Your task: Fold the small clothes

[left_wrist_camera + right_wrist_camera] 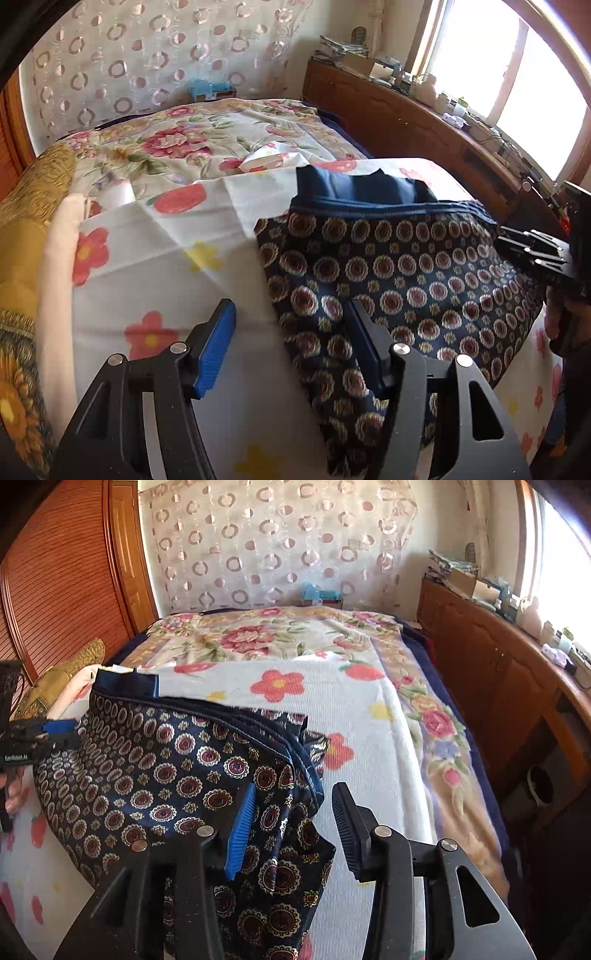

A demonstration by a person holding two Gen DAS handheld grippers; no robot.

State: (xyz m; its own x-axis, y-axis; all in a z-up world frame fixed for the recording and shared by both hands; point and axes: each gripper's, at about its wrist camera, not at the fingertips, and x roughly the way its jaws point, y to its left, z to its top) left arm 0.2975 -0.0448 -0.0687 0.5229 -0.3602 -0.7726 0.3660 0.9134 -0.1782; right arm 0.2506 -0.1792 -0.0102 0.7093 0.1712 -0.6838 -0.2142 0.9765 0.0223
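A dark navy garment with round medallion print (399,277) (155,775) lies spread on the white flowered sheet (155,258) (354,716), with a plain navy part (358,186) showing at its far edge. My left gripper (291,343) is open at the garment's left edge, its right finger over the cloth and its left finger over bare sheet. My right gripper (293,830) is open at the garment's right corner; folded cloth lies between its jaws, and the pads do not pinch it. Each gripper also shows in the other's view, the right gripper (532,251) and the left gripper (48,731).
A floral blanket (207,136) (258,635) covers the far half of the bed. A yellow patterned cushion (26,229) lies at the left. A wooden cabinet (406,122) (491,672) with clutter runs along the window side. A person's hand (13,790) holds the left gripper.
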